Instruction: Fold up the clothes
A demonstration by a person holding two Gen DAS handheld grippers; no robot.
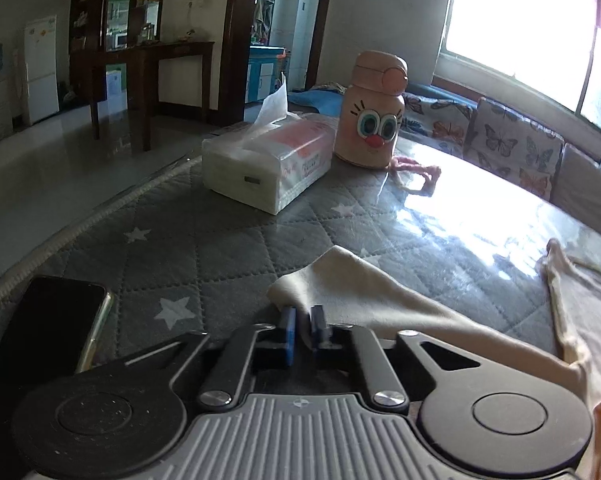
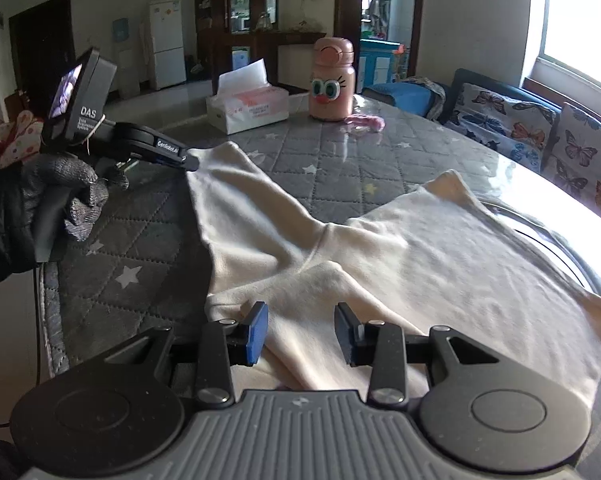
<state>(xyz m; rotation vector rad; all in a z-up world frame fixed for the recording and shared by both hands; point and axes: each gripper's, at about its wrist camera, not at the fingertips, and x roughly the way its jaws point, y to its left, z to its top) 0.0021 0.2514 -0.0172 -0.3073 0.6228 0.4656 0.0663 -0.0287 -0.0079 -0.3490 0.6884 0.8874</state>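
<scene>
A cream long-sleeved garment (image 2: 440, 256) lies spread on the grey star-quilted table (image 2: 132, 240). One sleeve (image 2: 236, 196) stretches toward the far left. My left gripper (image 1: 302, 320) is shut on the end of that sleeve (image 1: 340, 280), with the cloth pinched between the blue pads. The right wrist view shows the same gripper (image 2: 188, 162), held by a gloved hand (image 2: 72, 196), gripping the sleeve tip. My right gripper (image 2: 300, 332) stands open just over the garment's near edge, and a fold of cloth lies between its fingers without being pressed.
A tissue box (image 1: 268, 164) and a pink bottle with a cartoon face (image 1: 374, 116) stand at the far side, with a pink cord (image 1: 418, 176) beside the bottle. A black phone (image 1: 56, 328) lies at the near left. Butterfly cushions (image 1: 512, 148) line the right.
</scene>
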